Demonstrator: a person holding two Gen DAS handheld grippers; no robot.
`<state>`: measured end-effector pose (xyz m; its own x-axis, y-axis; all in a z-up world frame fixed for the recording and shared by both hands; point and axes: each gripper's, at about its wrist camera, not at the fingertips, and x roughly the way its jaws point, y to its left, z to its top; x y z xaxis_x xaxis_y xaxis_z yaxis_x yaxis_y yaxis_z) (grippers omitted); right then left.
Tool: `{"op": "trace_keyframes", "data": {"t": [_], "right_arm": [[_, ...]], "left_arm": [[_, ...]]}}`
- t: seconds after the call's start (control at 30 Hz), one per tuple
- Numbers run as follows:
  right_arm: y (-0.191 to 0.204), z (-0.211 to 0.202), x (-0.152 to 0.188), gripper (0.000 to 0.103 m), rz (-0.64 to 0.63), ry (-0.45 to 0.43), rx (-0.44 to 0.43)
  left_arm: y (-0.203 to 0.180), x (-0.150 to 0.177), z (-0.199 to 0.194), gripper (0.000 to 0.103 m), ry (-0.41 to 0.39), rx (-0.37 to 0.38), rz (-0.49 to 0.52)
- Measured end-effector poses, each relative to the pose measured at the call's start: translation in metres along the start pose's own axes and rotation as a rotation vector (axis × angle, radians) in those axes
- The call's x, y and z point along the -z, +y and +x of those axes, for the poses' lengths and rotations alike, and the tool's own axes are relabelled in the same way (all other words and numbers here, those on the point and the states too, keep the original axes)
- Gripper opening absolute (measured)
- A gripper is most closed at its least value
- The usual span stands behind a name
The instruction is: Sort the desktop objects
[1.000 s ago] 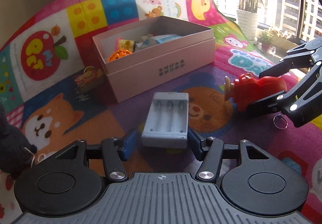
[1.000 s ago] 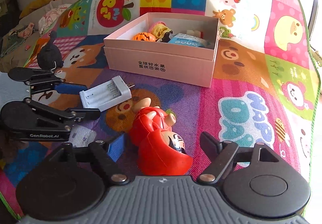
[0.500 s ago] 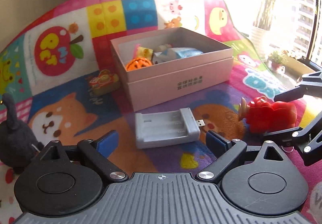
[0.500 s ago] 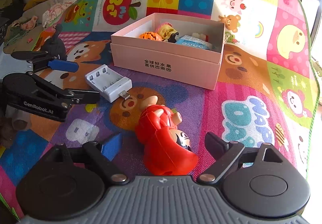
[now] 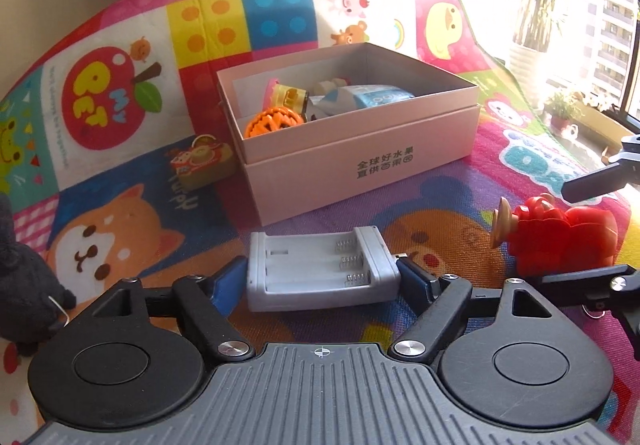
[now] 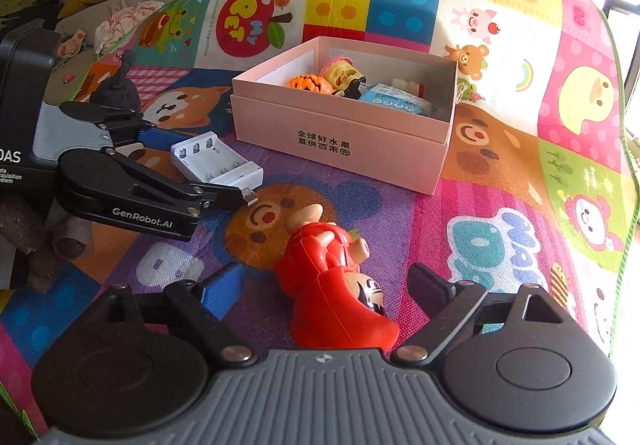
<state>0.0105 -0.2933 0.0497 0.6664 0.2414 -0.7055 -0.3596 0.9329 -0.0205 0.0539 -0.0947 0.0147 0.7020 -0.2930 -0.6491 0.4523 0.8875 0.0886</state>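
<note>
A: Charger (image 5: 322, 271) first, by the look of it. The left hand-held gripper (image 5: 322, 277) has the grey battery charger lying crosswise between its blue pads (image 5: 228, 281), and its jaws are closing. The left pad looks right against the charger's end and the right pad sits at its plug end, but I can't tell whether either is pressing yet.

B: And the right hand-held gripper (image 6: 326, 287)?

A: Open wide, jaws either side of the red doll (image 6: 336, 293) on the play mat (image 6: 500, 181), with clear gaps on both sides. Nothing is held there.

B: So which step is this?

A: The pick-up, I'd judge. Both things are on the mat, just in front of the pink box (image 6: 340, 133), which already holds an orange pumpkin (image 6: 310, 83) and a blue packet (image 6: 394, 99).

B: Next move?

A: Finish the squeeze on the charger, lift it level, and carry it over the near wall of the box. The plug end is narrow, so the pad could slip off there.

B: What differs from a second ago?

A: Then the charger lay lengthwise, pointing away from the left gripper; now it lies across the jaws. The doll has barely shifted between the right jaws.
</note>
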Motion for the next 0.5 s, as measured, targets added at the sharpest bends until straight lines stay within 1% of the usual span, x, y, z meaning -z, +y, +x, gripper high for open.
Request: {"op": "trace_keyframes", "data": {"t": [0.03,0.07,0.1,0.17,0.2,0.23,0.3,0.37,0.43,0.5], "right_arm": [[0.000,0.001,-0.002,0.082,-0.007,0.006,-0.005],[0.000,0.002,-0.003,0.073,-0.011,0.019,-0.018],[0.001,0.003,-0.005,0.068,-0.013,0.036,-0.030],[0.002,0.006,-0.006,0.056,-0.026,0.061,-0.026],[0.003,0.006,-0.006,0.055,-0.030,0.068,-0.022],[0.003,0.007,-0.006,0.050,-0.026,0.075,-0.020],[0.000,0.005,-0.008,0.049,-0.008,0.087,-0.026],[-0.004,-0.002,-0.012,0.048,0.023,0.077,-0.039],[-0.013,-0.016,-0.021,0.047,0.070,0.046,-0.066],[-0.023,-0.035,-0.033,0.047,0.117,-0.008,-0.098]], "left_arm": [[0.000,0.002,-0.005,0.084,-0.004,0.001,-0.001],[0.001,0.003,-0.010,0.084,-0.008,0.003,-0.003],[0.001,0.005,-0.016,0.084,-0.010,0.006,-0.007],[0.003,0.009,-0.026,0.084,-0.014,0.014,-0.016],[0.003,0.011,-0.030,0.084,-0.014,0.018,-0.019],[0.003,0.014,-0.034,0.084,-0.014,0.025,-0.019],[0.003,0.017,-0.042,0.084,-0.015,0.032,-0.014],[0.003,0.019,-0.048,0.084,-0.023,0.026,-0.010],[0.004,0.016,-0.053,0.084,-0.041,0.017,-0.013],[0.005,0.008,-0.058,0.084,-0.070,0.013,-0.017]]}}
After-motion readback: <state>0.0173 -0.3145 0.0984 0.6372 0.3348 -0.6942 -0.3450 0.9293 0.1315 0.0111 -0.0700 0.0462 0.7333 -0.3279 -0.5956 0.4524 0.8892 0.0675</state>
